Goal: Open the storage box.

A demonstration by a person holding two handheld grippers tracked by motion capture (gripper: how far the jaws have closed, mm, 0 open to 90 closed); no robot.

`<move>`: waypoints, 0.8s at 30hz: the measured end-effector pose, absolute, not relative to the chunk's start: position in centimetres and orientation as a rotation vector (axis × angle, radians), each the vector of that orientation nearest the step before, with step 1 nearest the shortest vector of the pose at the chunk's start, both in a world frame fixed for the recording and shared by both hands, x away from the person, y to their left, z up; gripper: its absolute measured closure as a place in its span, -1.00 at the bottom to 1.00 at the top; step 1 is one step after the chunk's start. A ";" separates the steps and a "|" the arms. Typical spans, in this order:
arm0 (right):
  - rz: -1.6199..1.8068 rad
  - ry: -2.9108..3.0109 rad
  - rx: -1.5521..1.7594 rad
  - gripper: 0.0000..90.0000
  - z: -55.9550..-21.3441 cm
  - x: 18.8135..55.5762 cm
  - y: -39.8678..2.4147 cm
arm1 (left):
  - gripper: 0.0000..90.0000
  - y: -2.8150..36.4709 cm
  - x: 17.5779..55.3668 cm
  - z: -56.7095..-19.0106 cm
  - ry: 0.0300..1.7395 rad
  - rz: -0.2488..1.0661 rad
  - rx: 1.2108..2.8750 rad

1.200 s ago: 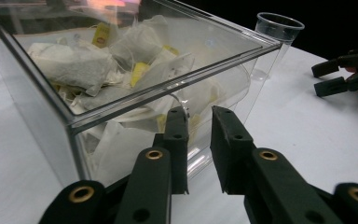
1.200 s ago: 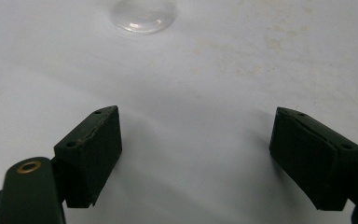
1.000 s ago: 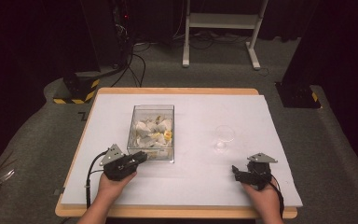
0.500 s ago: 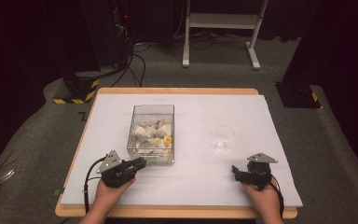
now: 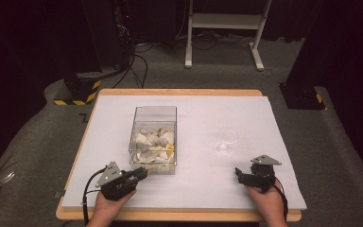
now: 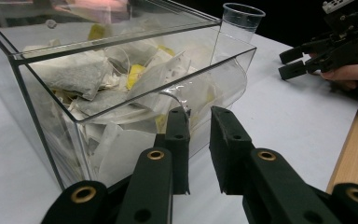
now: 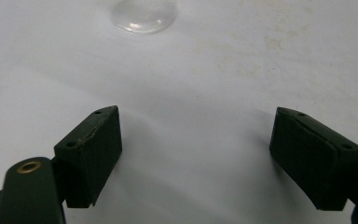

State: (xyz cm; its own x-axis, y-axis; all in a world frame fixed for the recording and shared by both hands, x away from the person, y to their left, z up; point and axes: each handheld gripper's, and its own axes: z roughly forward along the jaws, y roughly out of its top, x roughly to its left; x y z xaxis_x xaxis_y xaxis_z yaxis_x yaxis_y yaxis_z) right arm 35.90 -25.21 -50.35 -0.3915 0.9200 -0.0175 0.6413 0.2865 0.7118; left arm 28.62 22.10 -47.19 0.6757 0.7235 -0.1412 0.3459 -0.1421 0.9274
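Observation:
A clear rectangular box (image 5: 154, 142) holding several tea bags stands left of centre on the white sheet; in the left gripper view the box (image 6: 121, 93) is right ahead of the jaws. A clear plastic cup (image 5: 227, 139) stands upright to its right. My left gripper (image 5: 142, 173) sits just short of the box's near wall, and its jaws (image 6: 199, 116) are nearly together with nothing between them. My right gripper (image 5: 239, 174) rests near the front right of the sheet. It (image 7: 198, 114) is open and empty, with the cup's base (image 7: 143, 16) ahead of it.
The white sheet covers a wooden table (image 5: 179, 92), whose edge (image 6: 354, 149) runs close behind my right gripper (image 6: 284, 64). Beyond the table's far side are a white-legged stand (image 5: 222, 33), cables and dark floor. A bare strip of sheet lies between box and cup.
My left gripper has drawn back a little from the box toward the table's near edge. The right gripper, box and cup have not moved.

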 end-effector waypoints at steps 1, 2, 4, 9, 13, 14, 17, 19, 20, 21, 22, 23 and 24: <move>0.878 2.134 1.400 -0.63 -50.3 35.9 -25.2 | 0.71 22.2 28.5 -47.1 0.875 0.424 1.732; 0.878 2.134 1.400 -0.63 -50.3 35.9 -25.2 | 0.71 22.2 28.4 -47.0 0.882 0.442 1.728; 0.879 2.134 1.400 -0.63 -50.3 35.9 -25.2 | 0.70 22.4 28.2 -46.8 0.893 0.466 1.725; 0.878 2.134 1.400 -0.63 -50.3 35.9 -25.2 | 0.69 23.0 27.4 -45.2 0.896 0.514 1.717; 0.878 2.134 1.399 -0.63 -50.3 35.9 -25.2 | 0.62 23.7 27.3 -44.0 0.926 0.592 1.660; 0.877 2.134 1.400 -0.63 -50.3 35.9 -25.2 | 0.58 23.8 27.5 -43.7 0.948 0.612 1.641; 0.875 2.135 1.400 -0.63 -50.3 35.9 -25.2 | 0.56 23.9 28.2 -43.3 1.012 0.652 1.616; 0.877 2.134 1.399 -0.63 -50.3 35.9 -25.2 | 0.49 23.7 28.7 -43.3 1.051 0.675 1.602; 0.877 2.134 1.400 -0.63 -50.3 35.9 -25.2 | 0.45 23.5 28.9 -43.3 1.073 0.684 1.599; 0.878 2.134 1.400 -0.63 -50.3 35.9 -25.2 | 0.41 23.4 29.2 -43.3 1.086 0.694 1.602; 0.878 2.134 1.400 -0.63 -50.3 35.9 -25.2 | 0.40 23.3 29.3 -43.3 1.102 0.703 1.604; 0.878 2.134 1.399 -0.63 -50.3 35.9 -25.2 | 0.40 23.0 29.7 -43.5 1.131 0.716 1.614; 0.878 2.134 1.400 -0.63 -50.3 35.9 -25.2 | 0.38 22.9 29.9 -43.6 1.141 0.718 1.618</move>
State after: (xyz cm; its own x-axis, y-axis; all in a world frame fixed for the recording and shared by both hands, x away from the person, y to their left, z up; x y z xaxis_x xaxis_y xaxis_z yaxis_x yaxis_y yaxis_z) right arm 35.89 -25.21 -50.35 -0.3914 0.9201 -0.0175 0.6411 0.2863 0.7121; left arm 29.87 22.90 -43.58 0.3816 0.9216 -0.0707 0.3349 -0.0666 0.9399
